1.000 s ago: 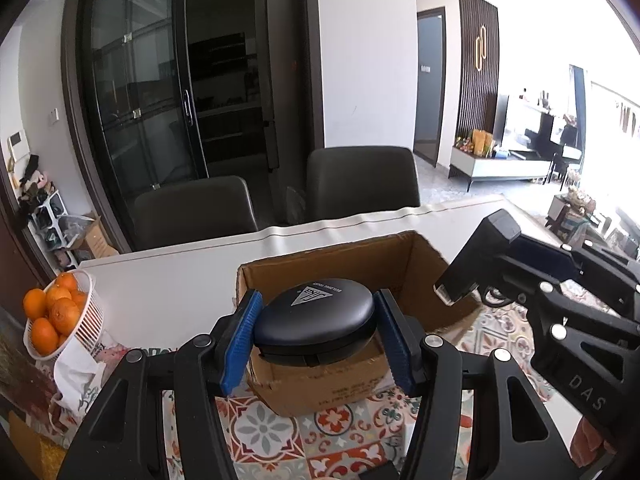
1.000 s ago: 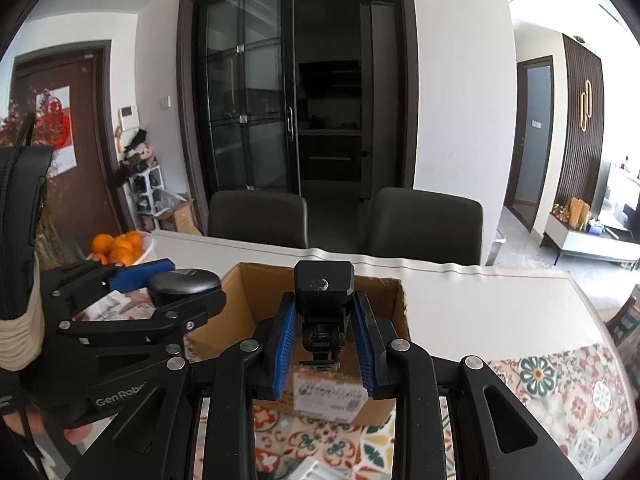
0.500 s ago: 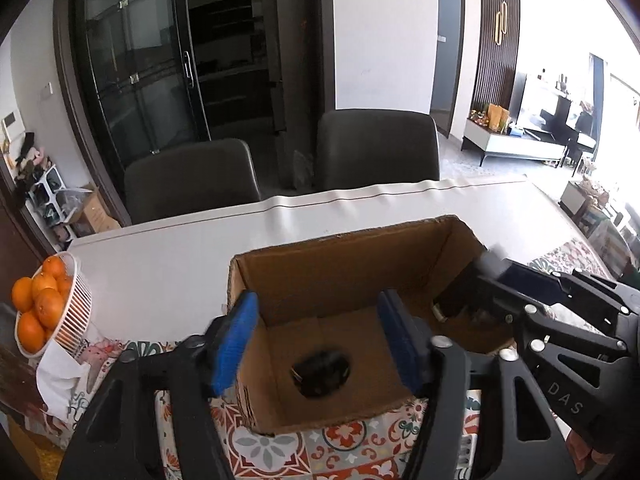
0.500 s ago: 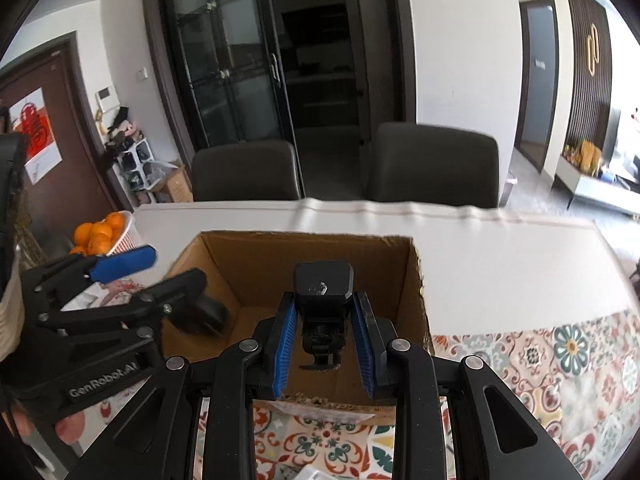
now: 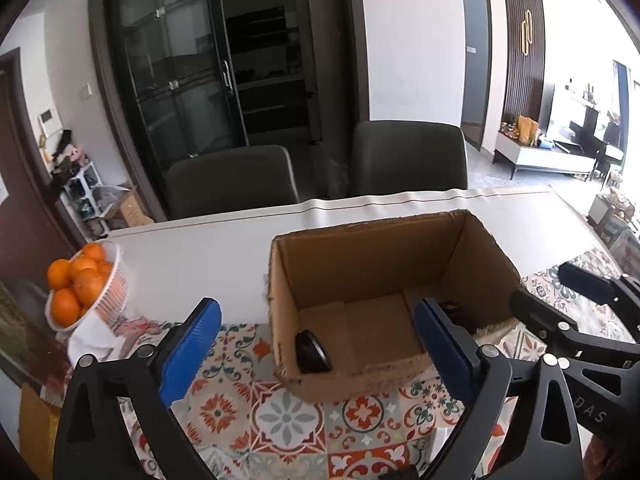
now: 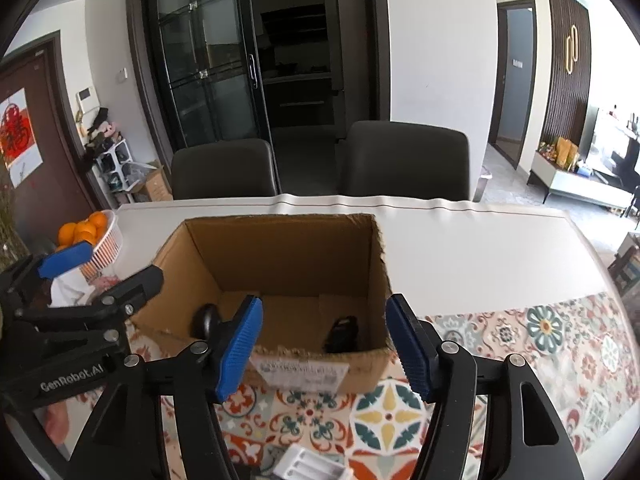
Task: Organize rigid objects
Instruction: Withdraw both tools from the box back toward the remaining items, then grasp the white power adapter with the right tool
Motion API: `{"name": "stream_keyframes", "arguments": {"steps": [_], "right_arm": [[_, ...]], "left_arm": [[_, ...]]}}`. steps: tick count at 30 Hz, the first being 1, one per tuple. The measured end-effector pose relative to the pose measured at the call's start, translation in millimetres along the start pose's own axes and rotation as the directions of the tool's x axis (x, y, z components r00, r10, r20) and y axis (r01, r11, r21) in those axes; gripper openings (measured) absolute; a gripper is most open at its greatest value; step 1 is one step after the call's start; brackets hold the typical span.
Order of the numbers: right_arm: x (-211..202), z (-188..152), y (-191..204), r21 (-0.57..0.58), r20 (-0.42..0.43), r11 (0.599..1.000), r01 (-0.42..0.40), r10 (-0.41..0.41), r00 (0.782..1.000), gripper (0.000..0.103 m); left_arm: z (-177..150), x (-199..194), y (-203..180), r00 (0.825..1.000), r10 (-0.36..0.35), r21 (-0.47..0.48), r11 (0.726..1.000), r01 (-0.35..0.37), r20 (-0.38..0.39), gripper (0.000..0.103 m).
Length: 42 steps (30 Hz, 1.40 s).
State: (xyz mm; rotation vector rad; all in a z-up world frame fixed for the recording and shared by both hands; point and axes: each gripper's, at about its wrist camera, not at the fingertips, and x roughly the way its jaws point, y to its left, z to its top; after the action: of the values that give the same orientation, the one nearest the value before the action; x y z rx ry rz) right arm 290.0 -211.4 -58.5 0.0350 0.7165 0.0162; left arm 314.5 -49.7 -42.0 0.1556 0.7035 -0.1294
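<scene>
Both grippers spread apart over the open brown cardboard box (image 5: 372, 280), with two black items lying inside it.

The left gripper (image 5: 316, 344) has just been opening and now stands wide, nothing between its blue pads; the right gripper (image 6: 324, 344) has also just been opening, to a middling spread, its pads clear of everything. The round black clamshell case (image 5: 312, 352) leans on edge against the box's left inner wall. The small black mount-like gadget (image 6: 342, 334) rests on the box floor near the right wall, blurred. The box stands on the table (image 6: 480, 248), at the edge of a patterned tile-print mat (image 6: 520, 340). A white basket of oranges (image 5: 80, 292) sits well to the left.
</scene>
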Motion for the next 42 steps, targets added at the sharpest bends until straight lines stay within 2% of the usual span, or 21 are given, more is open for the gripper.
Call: {"name": "stream_keyframes", "arguments": {"steps": [6,11,21,32,42], "right_arm": [[-29,-15,-3,-0.008,0.019,0.999,0.043,-0.043,0.999,0.069],[-50,-26,-6,-0.007,0.023,0.999,0.041,-0.04,0.999,0.069],[-78,-54,-12,0.001,0.015,1.0,0.02,-0.02,1.0,0.069],[-86,-90,-15,0.007,-0.033,1.0,0.005,-0.004,0.999,0.069],[-77,-127,-13,-0.007,-0.121,0.999,-0.034,0.033,0.992,0.069]], "left_arm": [[-10,-29,-4,0.999,0.039,-0.003,0.999,-0.039,0.031,0.103],[-25,-53,-11,0.997,0.053,0.015,0.998,-0.054,0.062,0.103],[-51,-78,-21,0.998,0.035,0.014,0.999,-0.036,0.055,0.103],[-83,-82,-29,0.999,0.015,0.019,1.0,-0.015,-0.044,0.103],[-127,-76,-34,0.988,0.017,-0.011,1.0,-0.019,-0.152,0.103]]}}
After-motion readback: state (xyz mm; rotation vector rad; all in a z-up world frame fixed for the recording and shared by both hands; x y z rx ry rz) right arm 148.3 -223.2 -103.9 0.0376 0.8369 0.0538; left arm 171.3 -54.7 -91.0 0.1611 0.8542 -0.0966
